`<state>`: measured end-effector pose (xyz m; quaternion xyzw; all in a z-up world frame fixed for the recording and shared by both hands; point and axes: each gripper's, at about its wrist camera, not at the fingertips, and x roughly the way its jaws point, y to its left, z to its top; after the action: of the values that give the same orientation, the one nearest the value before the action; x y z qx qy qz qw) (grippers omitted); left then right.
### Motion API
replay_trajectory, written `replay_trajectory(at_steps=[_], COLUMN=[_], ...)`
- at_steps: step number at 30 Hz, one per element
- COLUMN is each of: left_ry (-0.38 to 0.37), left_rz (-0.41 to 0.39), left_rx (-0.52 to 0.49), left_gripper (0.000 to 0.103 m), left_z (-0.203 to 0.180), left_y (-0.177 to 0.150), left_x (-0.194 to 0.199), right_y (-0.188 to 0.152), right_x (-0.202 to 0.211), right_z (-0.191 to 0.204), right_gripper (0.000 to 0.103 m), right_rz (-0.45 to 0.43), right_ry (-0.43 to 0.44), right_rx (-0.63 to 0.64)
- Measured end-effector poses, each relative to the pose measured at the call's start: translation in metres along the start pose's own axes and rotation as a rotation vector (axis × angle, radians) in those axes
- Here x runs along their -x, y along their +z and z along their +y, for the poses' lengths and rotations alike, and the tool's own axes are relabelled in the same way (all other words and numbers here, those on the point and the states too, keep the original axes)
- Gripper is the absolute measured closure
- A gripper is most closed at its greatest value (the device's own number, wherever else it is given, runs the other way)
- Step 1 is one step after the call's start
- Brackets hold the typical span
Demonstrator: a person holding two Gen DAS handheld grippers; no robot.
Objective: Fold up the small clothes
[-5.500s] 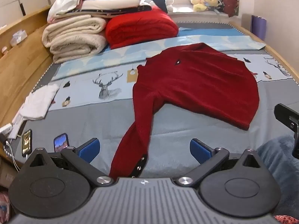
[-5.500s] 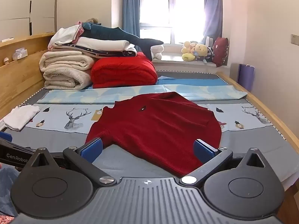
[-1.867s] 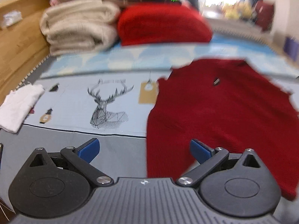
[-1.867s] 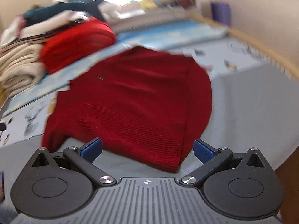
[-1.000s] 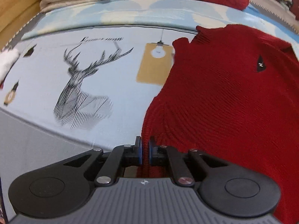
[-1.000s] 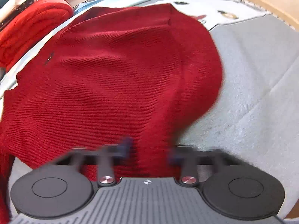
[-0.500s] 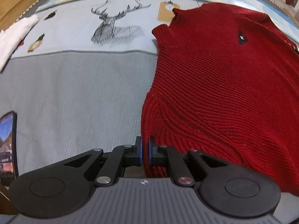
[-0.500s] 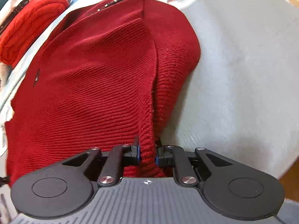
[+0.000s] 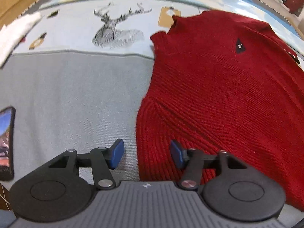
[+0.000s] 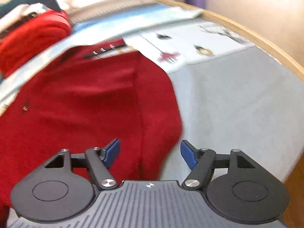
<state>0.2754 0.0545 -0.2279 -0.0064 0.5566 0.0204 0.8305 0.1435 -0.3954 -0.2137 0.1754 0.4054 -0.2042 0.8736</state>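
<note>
Between the blue pads of my left gripper (image 9: 146, 156) the near left edge of the red sweater (image 9: 218, 87) is lying loose on the bedspread (image 9: 76, 98). Jaws are standing apart, nothing pinched; one pad is sitting over the grey cloth and the other over the knit. Ahead of that claw the sweater is spreading flat, front up, with a little dark logo patch (image 9: 240, 46) up on the chest and the collar pointing away from me. Off to the claw's left a phone (image 9: 5, 144) is lying face up with the screen lit, and further ahead on that side there's a deer print (image 9: 115, 28) on the pale blue part of the cover.

Over on my right gripper (image 10: 150, 154) it's the same deal: pads are sitting wide, gripping nothing. The sweater's (image 10: 85, 102) right side is running straight out between them, with a folded ridge going away from the claw, and bare grey bedspread (image 10: 237, 102) is showing past the right pad. This view is pretty smeared, so I'm not making out much beyond a brighter red bundle (image 10: 32, 34) far ahead-left and the wooden bed rail (image 10: 252, 36) curving round to the right.
</note>
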Motion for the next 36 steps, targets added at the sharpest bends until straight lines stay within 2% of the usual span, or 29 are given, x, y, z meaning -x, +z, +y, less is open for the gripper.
replay_trajectory(at_steps=[2,4,5,6,8,10,11,12,13,15,17,19,21,23,24,26,28,30,32,33,34,36], left_ry=[0.001,0.025,0.040,0.050,0.061,0.071,0.076,0.083,0.088,0.106,0.130,0.149,0.171,0.196,0.206,0.213,0.214,0.209,0.206,0.203,0.195,0.180], left_rz=[0.020,0.016,0.013,0.016,0.025,0.028,0.029,0.029,0.028,0.026,0.031,0.038,0.040,0.044,0.048,0.050,0.048,0.045,0.043,0.044,0.048,0.054], left_rx=[-0.003,-0.011,-0.011,-0.009,0.001,0.008,0.010,0.010,0.009,0.000,-0.008,-0.014,-0.023,-0.024,-0.022,-0.019,-0.025,-0.035,-0.042,-0.041,-0.038,-0.027], left_gripper=[0.043,0.043,0.043,0.043,0.043,0.043,0.043,0.043,0.043,0.043,0.043,0.043,0.043,0.043,0.043,0.043,0.043,0.043,0.040,0.039,0.036,0.032], left_z=[-0.002,-0.005,-0.006,-0.007,-0.008,-0.009,-0.009,-0.010,-0.010,-0.011,-0.013,-0.013,-0.014,-0.013,-0.013,-0.014,-0.016,-0.019,-0.022,-0.022,-0.022,-0.022], left_y=[-0.002,-0.004,-0.005,-0.005,-0.005,-0.004,-0.004,-0.003,-0.004,-0.006,-0.009,-0.012,-0.014,-0.016,-0.016,-0.017,-0.018,-0.019,-0.021,-0.022,-0.023,-0.025], left_x=[-0.003,-0.005,-0.005,-0.006,-0.007,-0.006,-0.004,-0.003,-0.001,0.004,0.007,0.008,0.009,0.009,0.008,0.009,0.010,0.011,0.012,0.012,0.011,0.009], right_y=[0.011,0.007,0.005,0.007,0.011,0.007,0.003,0.003,0.002,0.006,0.011,0.012,0.013,0.015,0.016,0.025,0.035,0.045,0.058,0.061,0.068,0.070], right_x=[-0.015,-0.027,-0.030,-0.028,-0.027,-0.035,-0.043,-0.052,-0.053,-0.044,-0.034,-0.034,-0.040,-0.036,-0.035,-0.039,-0.041,-0.048,-0.064,-0.071,-0.084,-0.103], right_z=[-0.008,-0.021,-0.026,-0.031,-0.037,-0.035,-0.028,-0.021,-0.015,0.004,0.014,0.012,-0.004,-0.024,-0.039,-0.066,-0.090,-0.109,-0.118,-0.125,-0.129,-0.120], right_gripper=[0.035,0.043,0.049,0.064,0.073,0.071,0.074,0.086,0.087,0.089,0.089,0.089,0.089,0.089,0.101,0.100,0.096,0.096,0.092,0.089,0.087,0.070], right_rz=[0.059,0.134,0.159,0.164,0.137,0.182,0.220,0.256,0.262,0.206,0.165,0.182,0.212,0.203,0.206,0.223,0.174,0.119,0.114,0.133,0.162,0.216], right_ry=[0.070,0.073,0.083,0.106,0.186,0.164,0.151,0.158,0.185,0.272,0.344,0.318,0.263,0.198,0.182,0.173,0.221,0.166,0.076,0.060,0.073,0.120], right_rx=[0.006,-0.019,-0.047,-0.083,-0.115,-0.094,-0.079,-0.054,-0.012,0.122,0.173,0.142,0.115,0.045,-0.022,-0.147,-0.291,-0.370,-0.358,-0.360,-0.372,-0.392])
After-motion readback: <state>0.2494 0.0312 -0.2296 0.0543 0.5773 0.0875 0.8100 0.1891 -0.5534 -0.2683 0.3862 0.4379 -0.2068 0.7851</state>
